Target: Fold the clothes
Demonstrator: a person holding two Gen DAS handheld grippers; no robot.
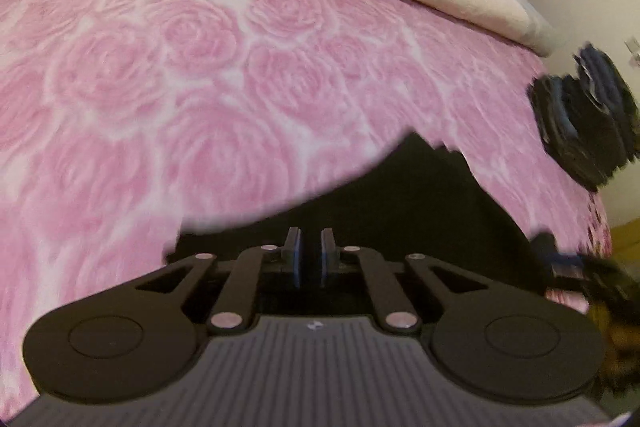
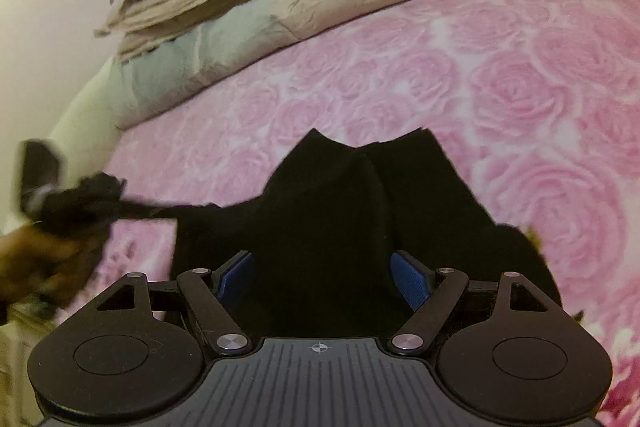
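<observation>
The black garment (image 2: 332, 211) lies on the near part of the rose-patterned pink bedspread (image 2: 520, 87), one corner drawn out to the left in a taut strip; it looks light, limp and floppy, so an edge or corner seems the best place to take it. The left gripper (image 1: 310, 253) is clenched, seemingly on that corner, though blur hides the contact. The right gripper (image 2: 325, 277) gapes wide above the cloth, grasping nothing.
</observation>
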